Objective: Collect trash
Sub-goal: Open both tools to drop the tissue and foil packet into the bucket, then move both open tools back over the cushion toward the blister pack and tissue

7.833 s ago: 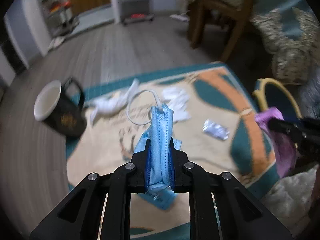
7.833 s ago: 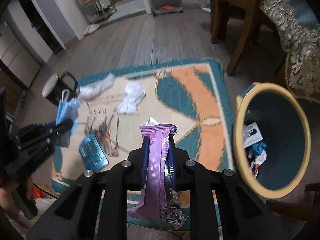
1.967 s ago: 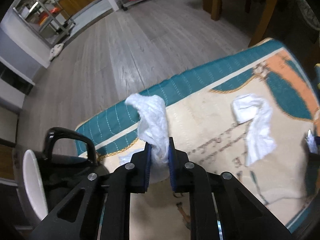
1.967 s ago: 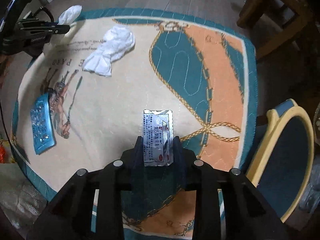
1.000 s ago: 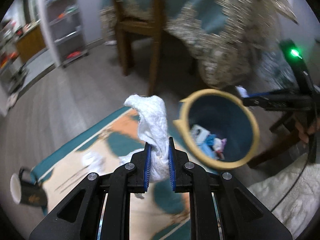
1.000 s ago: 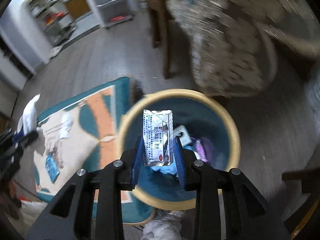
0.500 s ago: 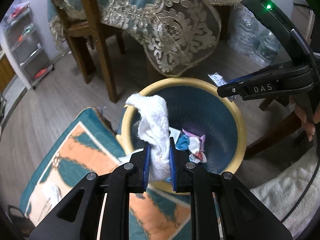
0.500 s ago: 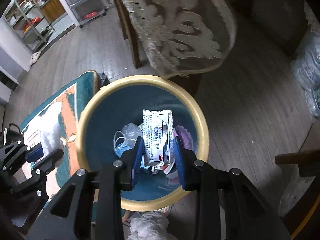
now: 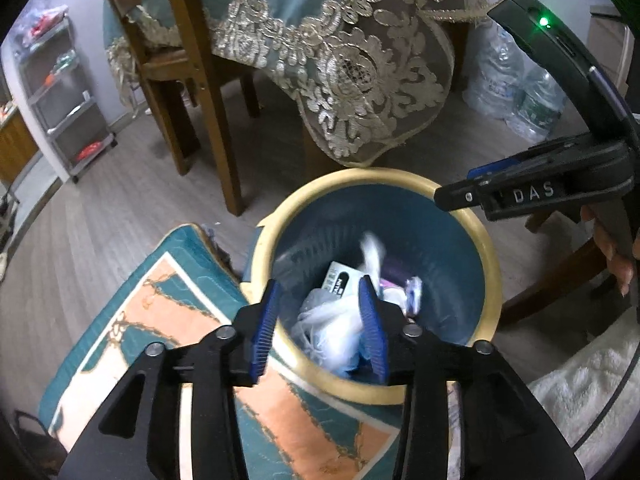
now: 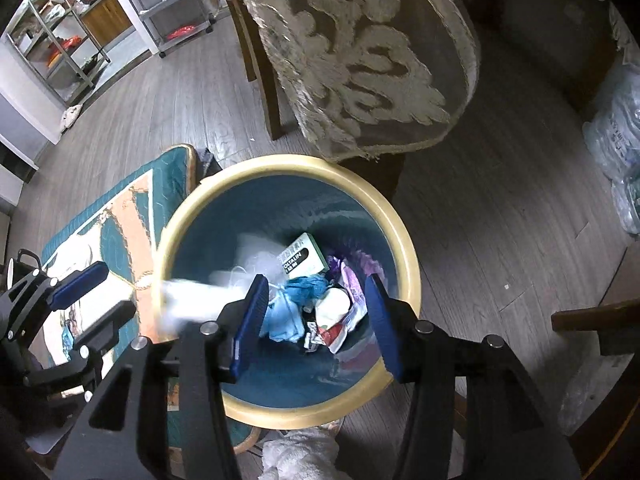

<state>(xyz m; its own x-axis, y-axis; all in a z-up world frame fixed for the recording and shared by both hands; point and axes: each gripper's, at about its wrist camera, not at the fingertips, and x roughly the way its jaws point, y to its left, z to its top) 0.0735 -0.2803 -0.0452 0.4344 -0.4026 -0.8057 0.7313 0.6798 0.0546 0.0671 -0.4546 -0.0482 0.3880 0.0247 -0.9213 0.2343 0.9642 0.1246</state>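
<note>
Left claw [image 9: 320,320]: fingers spread apart, nothing between them; lower centre of the left view, over the near rim of the bin.
Right claw [image 10: 316,312]: fingers spread apart, holding nothing; lower centre of the right view, above the bin's mouth.
Bin [image 9: 494,276]: teal inside, yellow rim, on the floor just beside the rug's edge.
Tissue [image 10: 188,300]: white and motion-blurred, at the bin's left rim in the right view.
Trash [image 10: 304,300]: heaped in the bin's bottom; a small box, blue mask, purple wrapper, foil packet.
Rug [image 9: 160,312]: teal and orange, lower left of both views.
Lace cloth [image 9: 352,64]: hangs above the bin, upper centre.
</note>
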